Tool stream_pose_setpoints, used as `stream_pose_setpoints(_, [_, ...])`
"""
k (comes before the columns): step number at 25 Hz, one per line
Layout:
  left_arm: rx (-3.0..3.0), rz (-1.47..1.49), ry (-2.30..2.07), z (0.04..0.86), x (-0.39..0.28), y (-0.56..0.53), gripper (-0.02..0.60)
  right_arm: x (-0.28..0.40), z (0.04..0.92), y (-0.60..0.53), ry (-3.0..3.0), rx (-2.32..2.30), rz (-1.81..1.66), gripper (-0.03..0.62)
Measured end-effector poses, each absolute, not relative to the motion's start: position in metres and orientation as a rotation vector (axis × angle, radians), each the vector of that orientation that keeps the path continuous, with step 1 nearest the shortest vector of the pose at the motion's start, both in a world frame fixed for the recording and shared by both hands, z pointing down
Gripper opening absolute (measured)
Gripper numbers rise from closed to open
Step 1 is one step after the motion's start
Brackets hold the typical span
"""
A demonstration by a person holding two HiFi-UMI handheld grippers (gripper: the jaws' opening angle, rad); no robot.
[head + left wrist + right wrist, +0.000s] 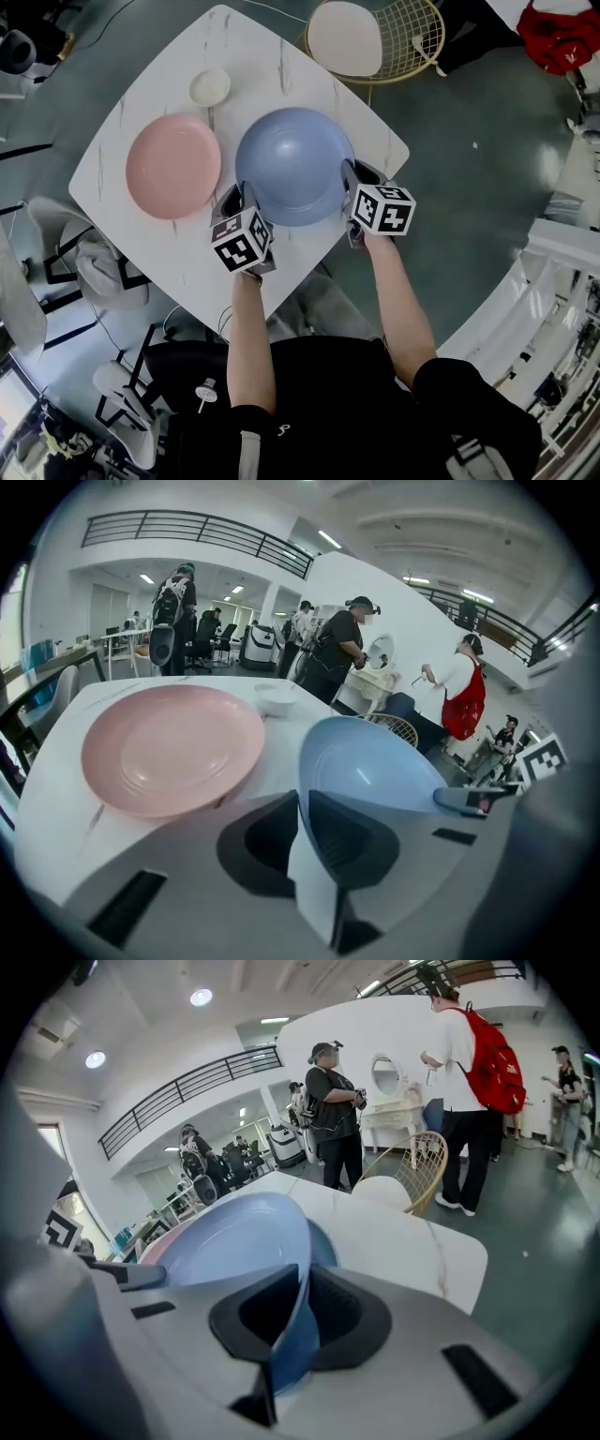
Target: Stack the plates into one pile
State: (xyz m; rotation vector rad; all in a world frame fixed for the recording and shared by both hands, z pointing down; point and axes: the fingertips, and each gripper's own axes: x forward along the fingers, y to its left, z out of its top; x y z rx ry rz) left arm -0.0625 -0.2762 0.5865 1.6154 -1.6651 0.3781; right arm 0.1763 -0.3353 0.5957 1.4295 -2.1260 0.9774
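A blue plate (295, 164) is held by its near rim at two places over the white marble table (234, 56). My left gripper (234, 202) is shut on the plate's left near rim (366, 761), which runs between the jaws of that gripper (302, 803). My right gripper (349, 178) is shut on the right near rim (234, 1237), clamped in that gripper (305, 1279). A pink plate (173, 165) lies flat on the table just left of the blue one (173, 747).
A small white dish (209, 86) sits behind the pink plate (277, 699). A wire chair with a white seat (375, 37) stands beyond the table's far corner (403, 1171). Several people stand in the room behind. A grey chair (89, 262) is at the table's left.
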Motion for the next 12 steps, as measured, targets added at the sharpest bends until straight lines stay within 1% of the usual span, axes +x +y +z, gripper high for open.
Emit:
stream_pose_setpoints(6, [1.576,0.410,-1.658,0.603,-0.059,-0.278,0.052,0.179,0.609,-0.339,-2.090,1.415,0.915,0.052])
stream_pose_setpoints(12, [1.580,0.459,-1.674,0.608,-0.055,-0.278,0.061,0.182,0.606,-0.343,-2.067,1.419,0.780,0.058])
